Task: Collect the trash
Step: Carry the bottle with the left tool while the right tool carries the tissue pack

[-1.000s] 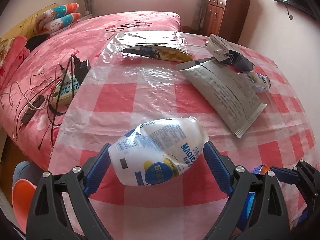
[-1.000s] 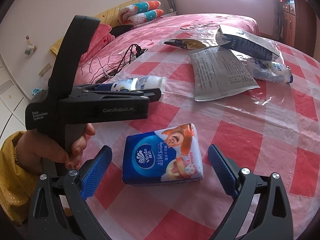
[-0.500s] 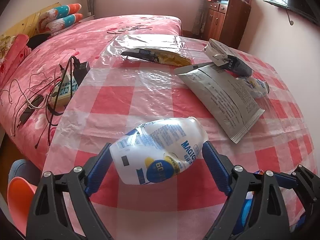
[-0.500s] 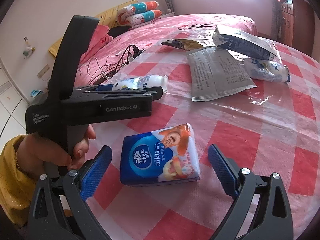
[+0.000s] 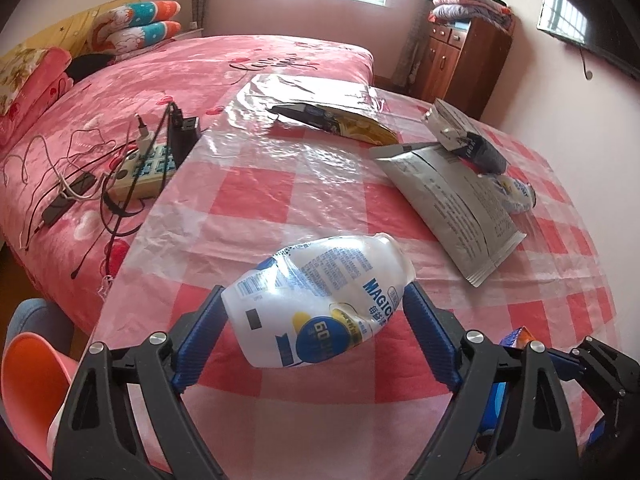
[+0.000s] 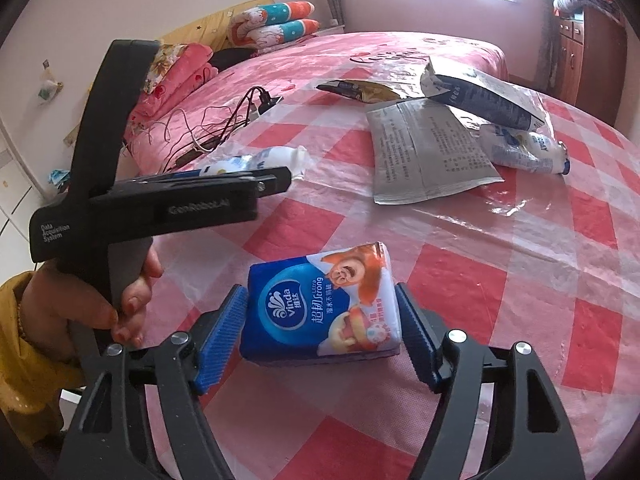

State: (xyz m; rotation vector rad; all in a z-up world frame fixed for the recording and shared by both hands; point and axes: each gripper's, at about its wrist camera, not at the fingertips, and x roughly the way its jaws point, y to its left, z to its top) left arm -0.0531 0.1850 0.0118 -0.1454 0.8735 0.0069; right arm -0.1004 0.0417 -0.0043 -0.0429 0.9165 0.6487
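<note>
A crushed white plastic bottle [image 5: 320,292] with blue print sits crosswise in my left gripper [image 5: 310,300], both blue pads pressing on its ends, just above the red-checked tablecloth [image 5: 280,184]. In the right wrist view the same bottle [image 6: 256,160] pokes out beyond the left gripper's black body [image 6: 160,208], which a hand holds. My right gripper [image 6: 318,300] is closing on a blue Vinda tissue pack [image 6: 320,304]; its pads touch both sides of the pack, which lies on the cloth.
Farther back on the table lie a grey flat pouch [image 5: 448,200], a dark blue bag [image 5: 464,136], a yellow snack bag [image 5: 336,120] and a small white bottle [image 5: 516,192]. A power strip with cables [image 5: 148,164] lies on the pink bed at left. A wooden cabinet [image 5: 468,60] stands behind.
The right gripper's jaws have come in from wide apart onto the sides of the tissue pack. The left gripper keeps the bottle and has rolled slightly.
</note>
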